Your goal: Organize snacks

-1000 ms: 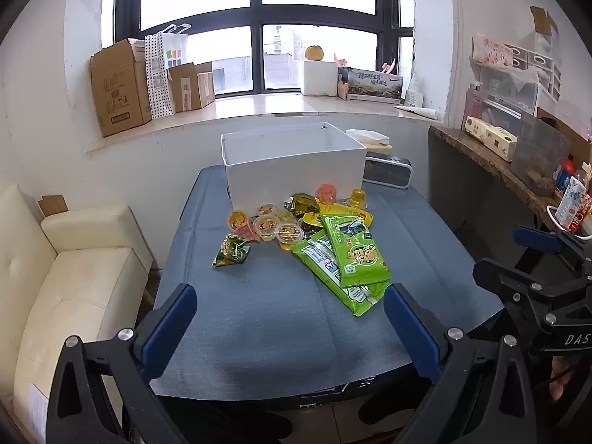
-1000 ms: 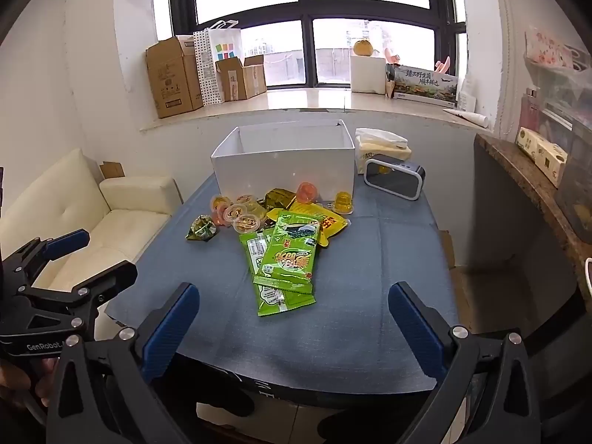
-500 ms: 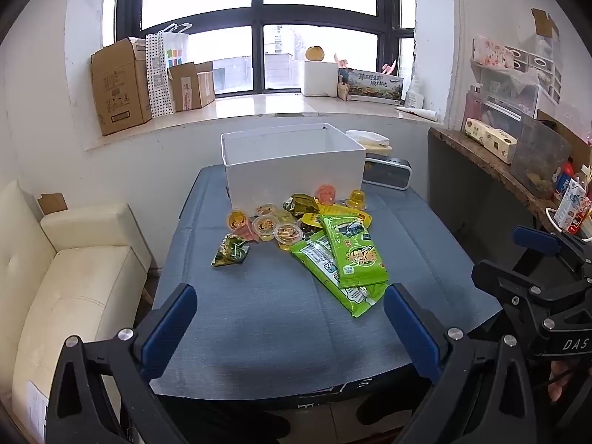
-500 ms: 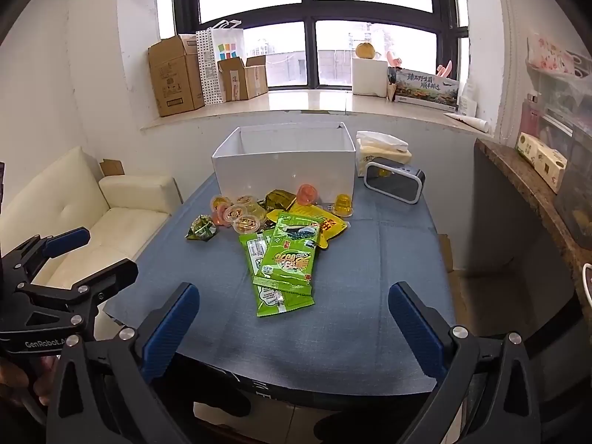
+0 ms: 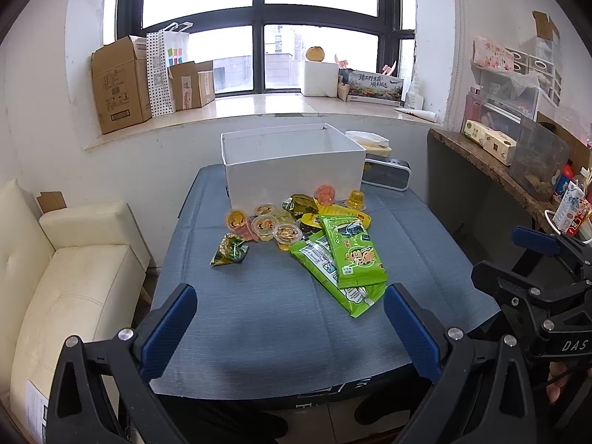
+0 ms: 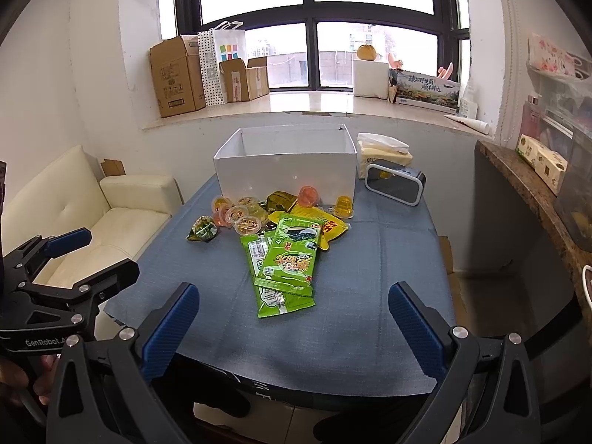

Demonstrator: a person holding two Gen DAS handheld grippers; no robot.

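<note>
Change since the earlier frames: almost none; both views have crept slightly toward the table, snacks unmoved.

Left wrist view. Left gripper [image 5: 288, 309], lower frame: blue ribbed pads on black plastic arms, jaws spread wide, nothing between them. Table [image 5: 259, 333]: blue-grey woven cloth, creased. White box [image 5: 292, 175], centre frame: rectangular, matte card, open top; what shows of its inside looks bare. Snack pile just in front of the box: two glossy green packets [image 5: 351, 255] overlapping, printed with characters too small to read; a yellow packet [image 5: 344, 214] under them; round clear jelly cups [image 5: 262, 224] with foil lids; a small pyramid pouch [image 5: 229, 249] at centre left. Right gripper [image 5: 532, 255] at the right edge, frame lettered "DAS".

Right wrist view. Right gripper [image 6: 294, 309], lower frame: same blue pads, jaws wide apart, holding nothing. Left gripper at the left edge, marked "GenRobot.A". Silver-framed speaker [image 6: 394, 181] and tissue pack [image 6: 383, 148] just right of the box. Cream tufted sofa [image 6: 111, 218] at left.
</note>
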